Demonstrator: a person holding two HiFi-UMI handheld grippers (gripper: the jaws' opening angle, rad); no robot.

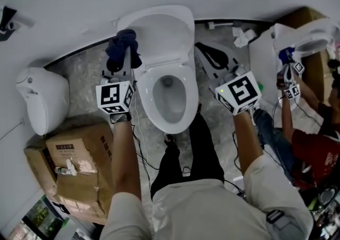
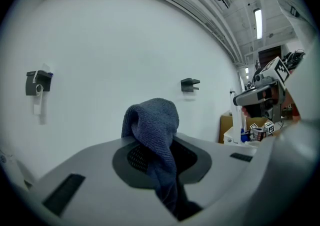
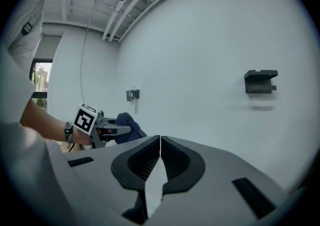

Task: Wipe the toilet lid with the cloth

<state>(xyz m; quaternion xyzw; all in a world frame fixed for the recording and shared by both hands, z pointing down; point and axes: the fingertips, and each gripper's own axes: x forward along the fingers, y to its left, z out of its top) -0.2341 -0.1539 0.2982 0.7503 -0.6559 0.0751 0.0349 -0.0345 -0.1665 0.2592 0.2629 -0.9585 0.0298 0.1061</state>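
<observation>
The left fingers (image 2: 131,158) pinch a dark blue cloth (image 2: 155,120). It rises out of them in a bunched hump, then folds over and hangs back down between them, so its long axis runs up and down. The weave is coarse and looped, like terry. In the head view, the left gripper (image 2: 159,156) holds the cloth just beside the left edge of the toilet lid (image 1: 162,29); I cannot tell whether they touch. The white lid stands raised against the wall, its rounded end pointing away from the open seat (image 1: 187,101). The right fingers (image 3: 144,162) are pressed together on nothing, and the right gripper (image 3: 160,150) hangs off the lid's right edge. Cardboard boxes (image 1: 79,151) sit on the floor at the left.
</observation>
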